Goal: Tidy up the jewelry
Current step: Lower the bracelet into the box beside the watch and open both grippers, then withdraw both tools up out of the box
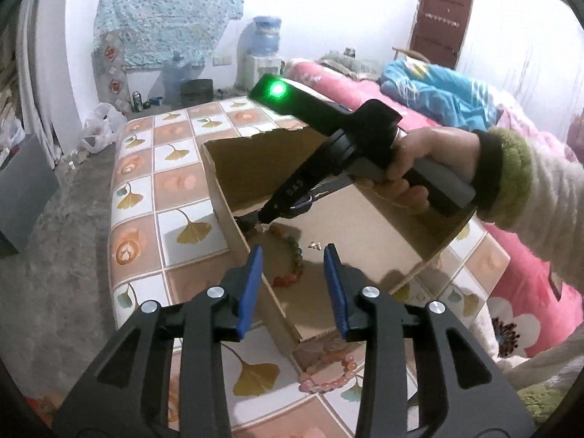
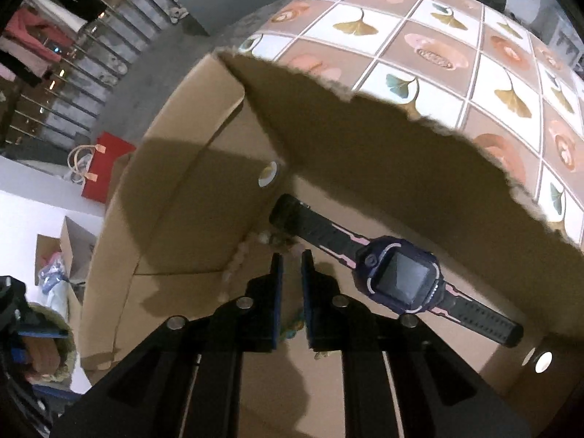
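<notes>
An open cardboard box [image 1: 233, 168] lies on the tiled table [image 1: 175, 182]. Inside it lies a multicoloured bead bracelet [image 1: 295, 262] and a small gold piece [image 1: 314, 245]. My left gripper [image 1: 294, 255] is open and empty, hovering over the box's near left wall. A pink bead bracelet [image 1: 328, 376] lies on the table below it. My right gripper [image 2: 292, 259] reaches into the box with its jaws a narrow gap apart, the bead bracelet [image 2: 292, 323] showing between them. A dark purple smartwatch [image 2: 398, 273] lies on the box floor [image 2: 204, 241] just to its right.
A bed with pink and blue quilts [image 1: 438, 98] stands right of the table. A water dispenser [image 1: 264, 51] and bags stand at the far wall. A red bag [image 2: 106, 168] and more boxes sit on the floor beyond the box.
</notes>
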### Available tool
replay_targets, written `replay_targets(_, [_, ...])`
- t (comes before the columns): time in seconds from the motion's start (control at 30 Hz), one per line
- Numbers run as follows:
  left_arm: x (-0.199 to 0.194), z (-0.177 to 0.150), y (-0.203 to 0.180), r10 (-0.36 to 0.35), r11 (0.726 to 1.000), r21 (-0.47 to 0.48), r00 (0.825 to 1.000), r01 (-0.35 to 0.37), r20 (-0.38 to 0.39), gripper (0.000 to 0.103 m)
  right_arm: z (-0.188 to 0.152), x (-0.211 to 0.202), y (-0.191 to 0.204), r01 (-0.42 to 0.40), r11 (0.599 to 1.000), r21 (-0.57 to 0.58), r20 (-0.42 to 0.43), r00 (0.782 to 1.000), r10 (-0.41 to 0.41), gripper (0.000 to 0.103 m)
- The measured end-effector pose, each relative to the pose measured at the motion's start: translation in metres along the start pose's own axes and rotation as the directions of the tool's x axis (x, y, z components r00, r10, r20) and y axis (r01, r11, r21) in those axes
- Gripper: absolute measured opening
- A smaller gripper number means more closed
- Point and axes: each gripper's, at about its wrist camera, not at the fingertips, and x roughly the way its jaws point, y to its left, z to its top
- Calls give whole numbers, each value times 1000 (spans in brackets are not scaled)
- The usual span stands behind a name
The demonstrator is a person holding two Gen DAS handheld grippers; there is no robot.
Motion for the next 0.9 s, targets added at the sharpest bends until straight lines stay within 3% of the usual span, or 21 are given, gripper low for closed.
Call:
replay_targets(0.17, [-8,-8,4,-24,999,-48,999,26,44,44,-18,-42,-14,-12,1000,27,107,994,9,28])
replay_targets(0.27, [-15,-10,4,-22,998,-53,997,27,78,55,-44,-88,-16,-46,998,42,230,973,35,41])
replay_targets(0.37, [-18,-13,7,-17,998,-66,996,23,91,64,-79,-137,-19,-13,998,61,360,933,-10,48])
replay_targets(0.43, [-14,-16,13,-17,994,-103,996,26,89,70,-112,-166,-32,23,992,121,445,892,-75,56])
replay_targets(0.53, [-5,-21,24,-29,982,-183,998,41,63,75,-167,-194,-63,59,958,280,530,823,-206,61])
replay_targets(0.57, [0,-22,28,-44,975,-213,998,53,48,75,-187,-195,-75,55,938,343,533,810,-243,61])
replay_targets(0.73, [25,-24,38,-66,955,-290,998,61,-9,76,-245,-174,-111,-67,871,486,519,824,-227,61])
replay_targets(0.9, [41,-31,41,-143,920,-373,989,119,-37,76,-265,-138,-118,-226,834,503,534,840,-94,61])
